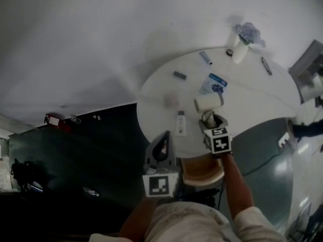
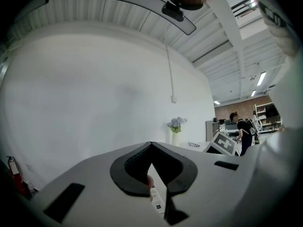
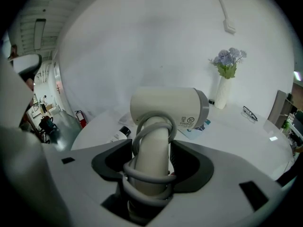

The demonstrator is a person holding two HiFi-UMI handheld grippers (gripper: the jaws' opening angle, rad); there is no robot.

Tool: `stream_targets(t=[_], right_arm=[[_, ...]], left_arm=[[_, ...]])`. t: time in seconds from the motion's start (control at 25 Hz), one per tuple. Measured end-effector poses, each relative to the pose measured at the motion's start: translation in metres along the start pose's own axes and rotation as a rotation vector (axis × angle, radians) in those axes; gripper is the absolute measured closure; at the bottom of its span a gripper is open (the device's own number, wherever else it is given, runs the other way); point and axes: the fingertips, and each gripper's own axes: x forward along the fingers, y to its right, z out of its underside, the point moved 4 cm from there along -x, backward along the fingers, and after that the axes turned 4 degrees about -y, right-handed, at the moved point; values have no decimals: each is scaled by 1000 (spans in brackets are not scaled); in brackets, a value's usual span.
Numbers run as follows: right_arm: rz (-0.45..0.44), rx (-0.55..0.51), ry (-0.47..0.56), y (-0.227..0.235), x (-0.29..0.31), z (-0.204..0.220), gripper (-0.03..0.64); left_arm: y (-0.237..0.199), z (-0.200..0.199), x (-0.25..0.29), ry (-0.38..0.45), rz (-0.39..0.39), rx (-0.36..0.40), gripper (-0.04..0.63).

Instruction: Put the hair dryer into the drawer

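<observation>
The white hair dryer (image 1: 208,103) stands upright over the near part of the round white table (image 1: 262,100), its grey cord wound round the handle. My right gripper (image 1: 211,121) is shut on that handle; in the right gripper view the barrel (image 3: 165,107) rises above the right gripper (image 3: 152,157). My left gripper (image 1: 162,141) hovers at the table's near left edge, its jaws meeting in a point with nothing held. The left gripper (image 2: 151,148) shows the same in its own view. A light wooden drawer (image 1: 203,178) stands open under the table edge, between my arms.
On the table lie a white tube (image 1: 180,123), a blue-and-white packet (image 1: 212,83), a marker (image 1: 205,57), glasses (image 1: 266,65) and a vase of flowers (image 1: 241,47). A fire extinguisher (image 1: 53,120) stands by the wall at left. A person (image 2: 242,129) stands far off.
</observation>
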Motion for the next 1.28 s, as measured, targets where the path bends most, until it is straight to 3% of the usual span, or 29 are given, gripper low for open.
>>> stream_targets(t=[0.52, 0.88, 1.08, 1.28], right_arm=[[22, -14, 399, -29, -121, -66, 353], [73, -50, 700, -46, -198, -82, 353], [95, -31, 728, -44, -213, -78, 353], [105, -39, 692, -40, -219, -71, 353]], left_arm=[[9, -17, 8, 45, 33, -4, 600], [20, -33, 8, 92, 58, 4, 600], [27, -36, 4, 95, 73, 13, 600], [32, -35, 2, 92, 88, 6, 600]])
